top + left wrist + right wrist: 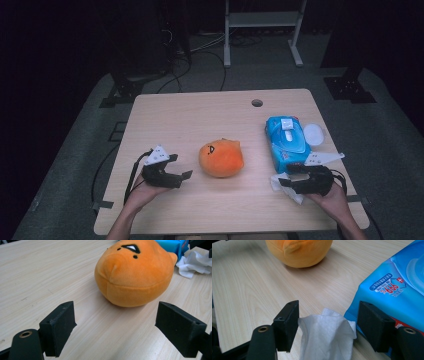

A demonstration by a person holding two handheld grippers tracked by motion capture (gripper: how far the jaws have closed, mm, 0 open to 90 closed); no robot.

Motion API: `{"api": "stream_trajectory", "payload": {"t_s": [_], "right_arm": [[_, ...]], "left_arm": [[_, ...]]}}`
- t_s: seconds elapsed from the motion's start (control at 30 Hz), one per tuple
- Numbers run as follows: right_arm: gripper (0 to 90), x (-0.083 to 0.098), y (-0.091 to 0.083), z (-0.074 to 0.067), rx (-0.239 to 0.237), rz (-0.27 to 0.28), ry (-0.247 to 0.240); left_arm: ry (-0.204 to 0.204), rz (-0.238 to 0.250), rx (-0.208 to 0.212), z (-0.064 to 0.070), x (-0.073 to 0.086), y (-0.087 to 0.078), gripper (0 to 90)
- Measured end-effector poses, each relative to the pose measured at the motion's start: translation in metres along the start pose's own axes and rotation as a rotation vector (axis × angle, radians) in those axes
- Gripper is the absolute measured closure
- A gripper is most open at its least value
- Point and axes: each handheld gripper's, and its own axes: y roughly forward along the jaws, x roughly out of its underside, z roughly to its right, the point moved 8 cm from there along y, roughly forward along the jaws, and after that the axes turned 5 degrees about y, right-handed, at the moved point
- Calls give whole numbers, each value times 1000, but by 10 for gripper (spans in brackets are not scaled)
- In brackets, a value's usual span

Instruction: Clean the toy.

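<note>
Resting on the desk, both tongs stand wide apart and grip nothing.

Ahead of the left tongs sits an orange plush toy, clear of both jaws. Between the jaws of the right tongs lies a crumpled white wipe, touching one jaw; a blue wipes pack lies just beside the other.
</note>
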Motion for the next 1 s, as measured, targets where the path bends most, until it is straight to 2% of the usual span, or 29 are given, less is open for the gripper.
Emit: {"api": "stream_trajectory", "payload": {"t_s": [0.67, 0.83, 1.0], "right_arm": [[334, 2, 0, 0, 2, -7, -1], [334, 2, 1, 0, 1, -10, 0], [335, 2, 2, -1, 0, -11, -1]], "left_arm": [[-39, -15, -16, -2, 26, -11, 148], [-42, -32, -17, -1, 33, -12, 145], [-53, -24, -20, -2, 36, -13, 144]]}}
